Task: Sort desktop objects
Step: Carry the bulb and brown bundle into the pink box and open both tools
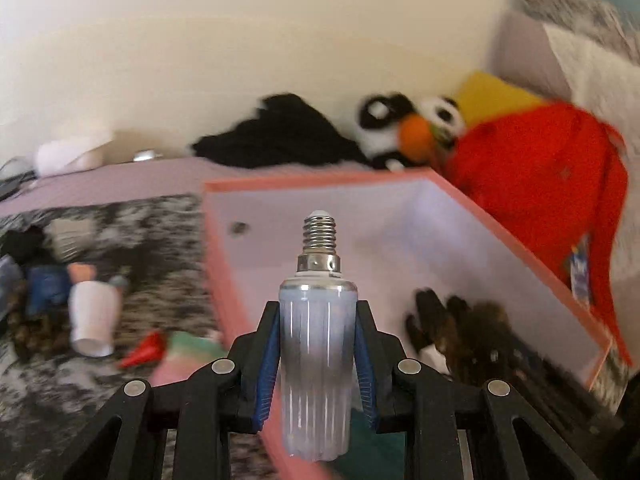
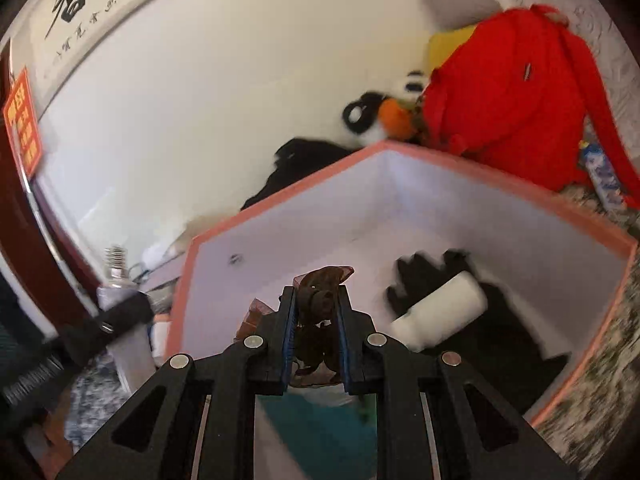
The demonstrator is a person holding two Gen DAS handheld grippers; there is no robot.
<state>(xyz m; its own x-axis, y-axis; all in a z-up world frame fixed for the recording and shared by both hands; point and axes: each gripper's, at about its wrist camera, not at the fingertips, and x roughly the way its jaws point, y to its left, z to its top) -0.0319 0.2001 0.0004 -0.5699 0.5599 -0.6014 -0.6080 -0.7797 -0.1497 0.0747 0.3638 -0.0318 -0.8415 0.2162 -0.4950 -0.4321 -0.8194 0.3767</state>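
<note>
A mottled grey-and-black blanket (image 1: 132, 220) covers the surface, with a pale cream wall (image 1: 240, 40) rising behind it. Nearest in the left wrist view, the left gripper (image 1: 317, 320) has its two blue-padded jaws closed on one light bulb (image 1: 318, 344), a ribbed, translucent bluish-white cylinder held upright, with a silver collar and a narrow threaded screw base pointing away from the camera; it hangs over the near left wall of the one pink-rimmed box (image 1: 400, 178). In the right wrist view the right gripper (image 2: 317, 304) clamps one small dark brown crinkled item with a sheer reddish-brown ribbon (image 2: 322, 296), held above the box's pale lilac interior; what it is exactly is hard to tell. The same bulb shows at the left edge of that view, outside the box's left wall. Inside the box lie a dark glove-like thing (image 2: 432, 268) with spread fingers and one white cylinder (image 2: 444, 312) across it. To the left of the box on the blanket sit one white cup (image 1: 94, 316) on its side, one small red cone-shaped piece (image 1: 146, 350) and a blurred cluster of dark and blue things. Beyond the box are one black cloth heap (image 1: 280, 132), one black-and-white plush toy (image 1: 408, 128) with an orange beak, one red backpack (image 1: 540, 184) and a yellow cushion (image 1: 492, 96) against the wall.
</note>
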